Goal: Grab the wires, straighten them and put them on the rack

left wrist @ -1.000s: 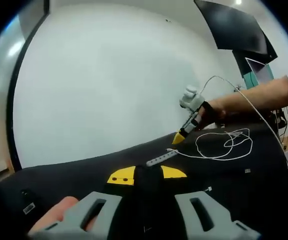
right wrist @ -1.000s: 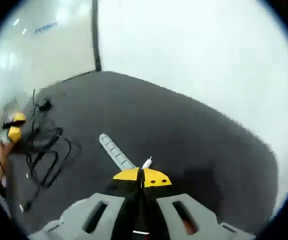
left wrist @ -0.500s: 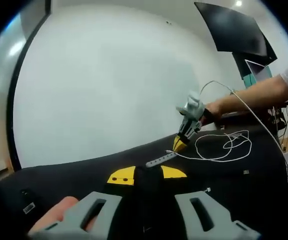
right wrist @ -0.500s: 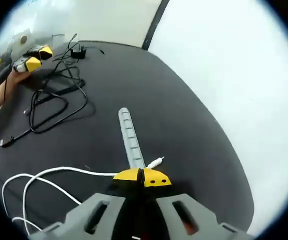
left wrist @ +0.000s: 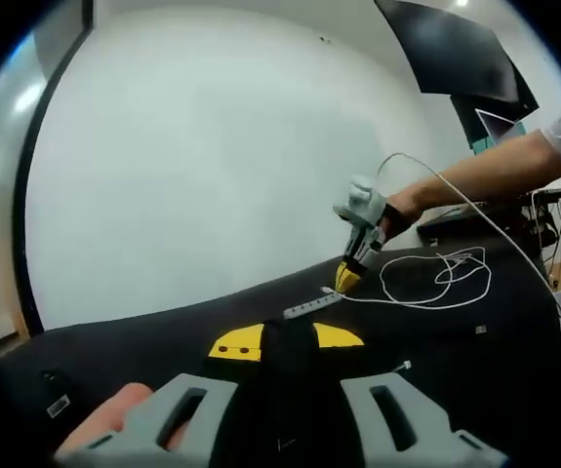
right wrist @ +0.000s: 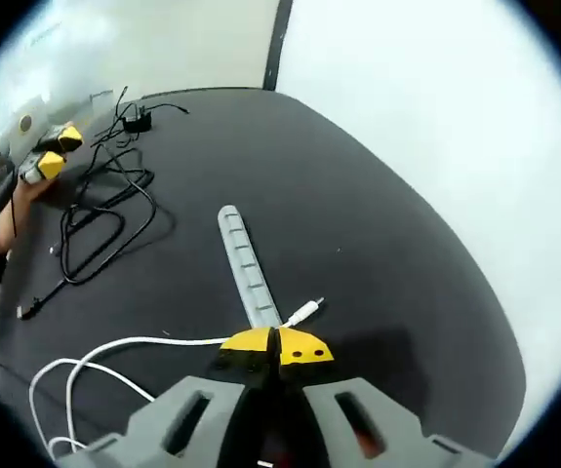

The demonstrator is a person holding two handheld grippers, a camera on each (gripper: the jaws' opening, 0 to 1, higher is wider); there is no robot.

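Note:
My right gripper [right wrist: 276, 347] is shut on the white wire [right wrist: 114, 348] just behind its plug [right wrist: 304, 312]. The plug sticks out beside the near end of the grey slotted rack [right wrist: 245, 265], which lies flat on the black table [right wrist: 387, 263]. In the left gripper view the right gripper [left wrist: 346, 280] points down at the rack's [left wrist: 312, 307] far end, and the white wire [left wrist: 436, 285] lies in loops behind it. My left gripper [left wrist: 286, 341] has its yellow tips a little apart with a dark shape between. It rests by the black wires [right wrist: 104, 200].
A black adapter [right wrist: 140, 123] lies at the far end of the black wires. A white wall runs behind the table. A dark monitor [left wrist: 456, 58] hangs high in the left gripper view. A small white plug [left wrist: 406, 369] lies near my left gripper.
The right gripper has come down and closer to the rack's end with the white wire's plug. The left gripper has stayed still.

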